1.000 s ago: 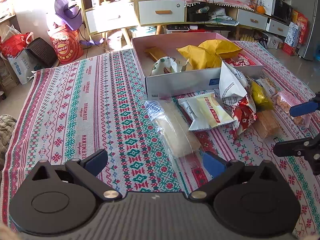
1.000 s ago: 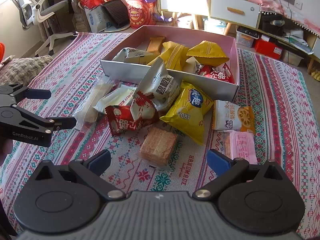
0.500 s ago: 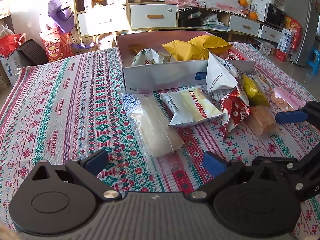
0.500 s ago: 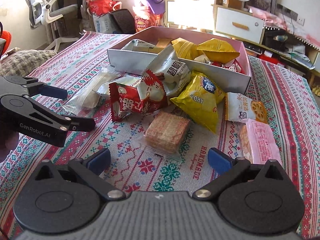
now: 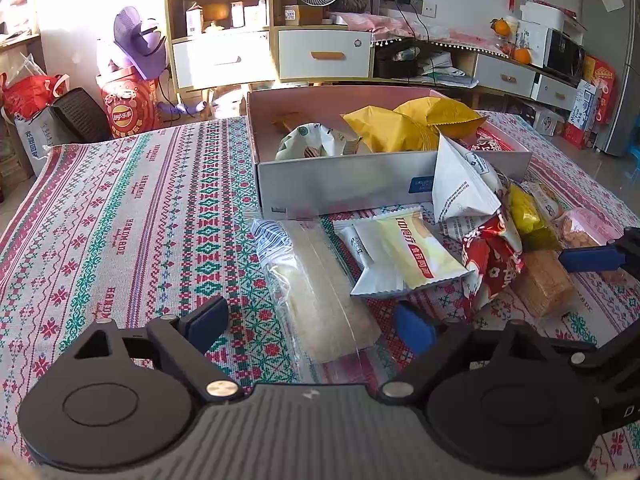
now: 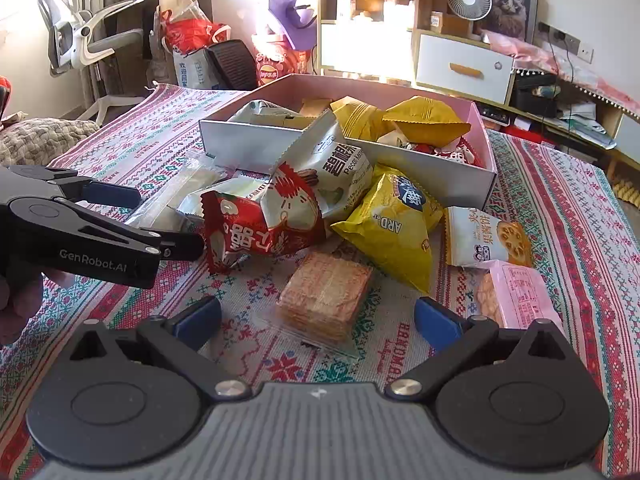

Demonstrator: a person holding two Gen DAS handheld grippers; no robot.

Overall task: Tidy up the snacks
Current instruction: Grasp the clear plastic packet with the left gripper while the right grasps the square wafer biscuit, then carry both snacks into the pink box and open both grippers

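Snacks spread over the patterned tablecloth (image 5: 120, 208), all placed here against the open box (image 5: 344, 184). Inside the box: 2 yellow bags (image 5: 384, 128) plus a pale packet. Just in front of its near wall: long clear packet (image 5: 320, 292), cream packet (image 5: 416, 252), red bag (image 6: 260, 224), yellow chip bag (image 6: 396, 224), wafer block (image 6: 326, 296). Further right of the box front: pink cracker pack (image 6: 516, 292). Left gripper (image 5: 312, 324) closing, clear packet lying between the pads, not pinched. Right gripper (image 6: 316, 316) wide apart around the wafer block, no contact.
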